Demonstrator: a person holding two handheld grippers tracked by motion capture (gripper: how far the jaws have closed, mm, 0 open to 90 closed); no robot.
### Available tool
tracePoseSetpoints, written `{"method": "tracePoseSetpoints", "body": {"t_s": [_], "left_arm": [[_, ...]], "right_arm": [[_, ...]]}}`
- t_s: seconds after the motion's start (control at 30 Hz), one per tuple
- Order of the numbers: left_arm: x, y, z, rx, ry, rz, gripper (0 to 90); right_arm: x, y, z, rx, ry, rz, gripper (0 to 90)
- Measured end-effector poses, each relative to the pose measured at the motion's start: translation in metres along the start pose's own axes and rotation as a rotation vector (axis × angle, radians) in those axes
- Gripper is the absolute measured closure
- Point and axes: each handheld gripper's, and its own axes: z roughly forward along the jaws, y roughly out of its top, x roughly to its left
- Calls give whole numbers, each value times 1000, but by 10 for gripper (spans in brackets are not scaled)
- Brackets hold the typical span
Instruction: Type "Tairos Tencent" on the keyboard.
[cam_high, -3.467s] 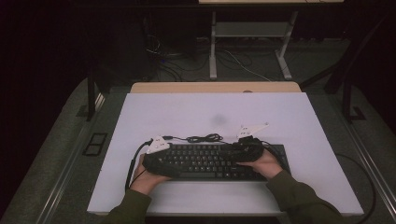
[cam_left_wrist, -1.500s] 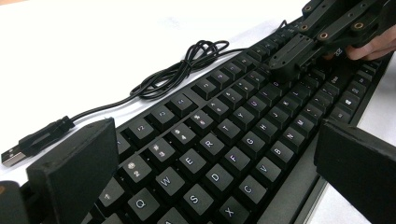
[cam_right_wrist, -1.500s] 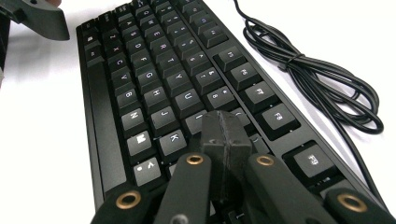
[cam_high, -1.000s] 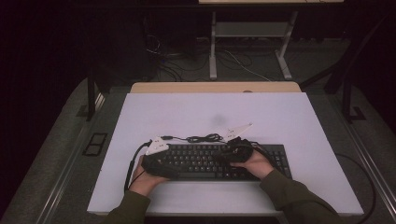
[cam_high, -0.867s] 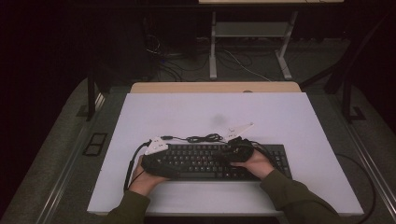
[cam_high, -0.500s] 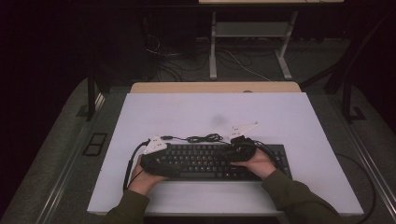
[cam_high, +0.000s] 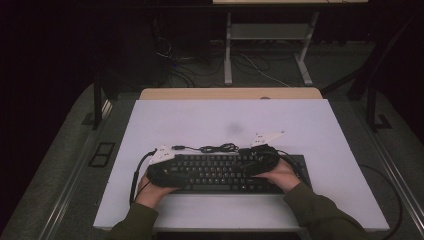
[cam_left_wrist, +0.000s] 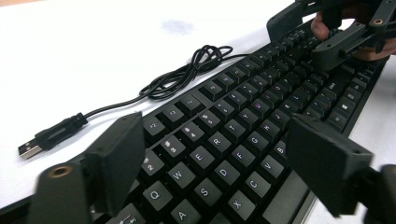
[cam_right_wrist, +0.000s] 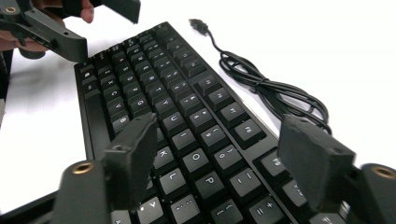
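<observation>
A black keyboard (cam_high: 220, 172) lies flat near the front of the white table (cam_high: 300, 125). Its black cable (cam_high: 215, 148) is bundled behind it and ends in a USB plug (cam_left_wrist: 51, 137). My left gripper (cam_high: 181, 172) hovers over the keyboard's left end, open. Its jaws (cam_left_wrist: 215, 140) have just been closing a little, with keys below them and nothing pressed between them. My right gripper (cam_high: 246, 162) hovers over the keyboard's right half, open. Its jaws (cam_right_wrist: 219, 135) have just been opening above the keys. The two grippers point at each other.
The cable (cam_right_wrist: 266, 88) lies coiled on the table just behind the keyboard. A faint grey smudge (cam_high: 234, 128) marks the tabletop. Beyond the table's far edge is a wooden strip (cam_high: 230, 93), then metal desk legs (cam_high: 227, 55) and floor cables.
The right hand has moved left from the keyboard's right end to its right half. In the last second both hands stayed nearly still.
</observation>
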Motion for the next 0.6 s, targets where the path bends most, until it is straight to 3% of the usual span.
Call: {"method": "tracePoseSetpoints", "body": {"t_s": [0.17,0.33,0.6], "left_arm": [[1,-2,-2,-2,-7,9,301],[-1,-1,-2,10,2,42,462],[1,-1,3,36,-23,39,706]], "right_arm": [[-1,-3,-5,-18,-15,11,233],[-1,-6,-11,-22,-38,15,213],[-4,-11,-20,-40,-60,28,200]]}}
